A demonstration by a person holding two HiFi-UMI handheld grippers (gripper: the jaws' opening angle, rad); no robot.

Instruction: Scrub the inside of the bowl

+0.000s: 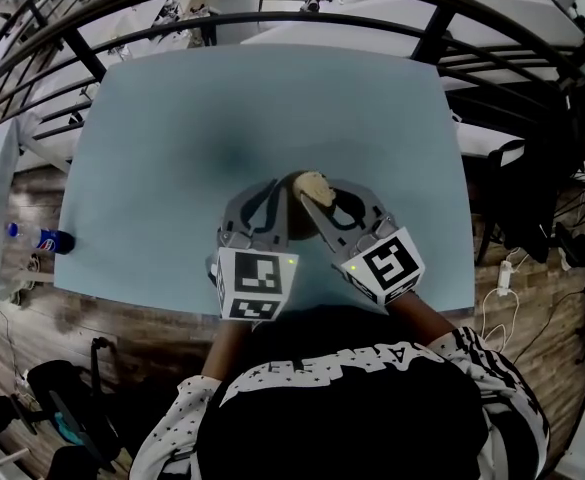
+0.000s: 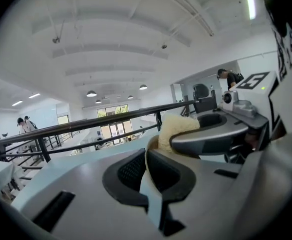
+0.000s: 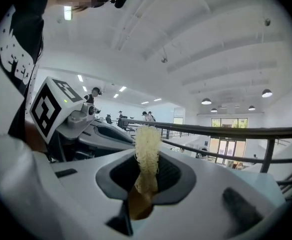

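Bowl: dark brown, mostly hidden between the two grippers, over the near-centre of the table. Can't tell if it's resting on it or lifted.
Cream fibrous scrubber sits at the bowl's far rim.
Writing: white lettering on the person's dark sleeve, not legible. Blue bottle beside the table's left edge, label too small to read.
Left gripper: jaws almost together, pinching the bowl's thin pale wall, tan rim showing just above the pads.
Right gripper: jaws clamped on the scrubber, fibres sticking up past the pads, something brown low in the gap. The two grippers are just beside each other, tips converging.
Surface: plain light-blue tabletop. Dark metal railing behind it, wood floor to the left.
Room: large white hall, pendant lamps, people far off near the railing.
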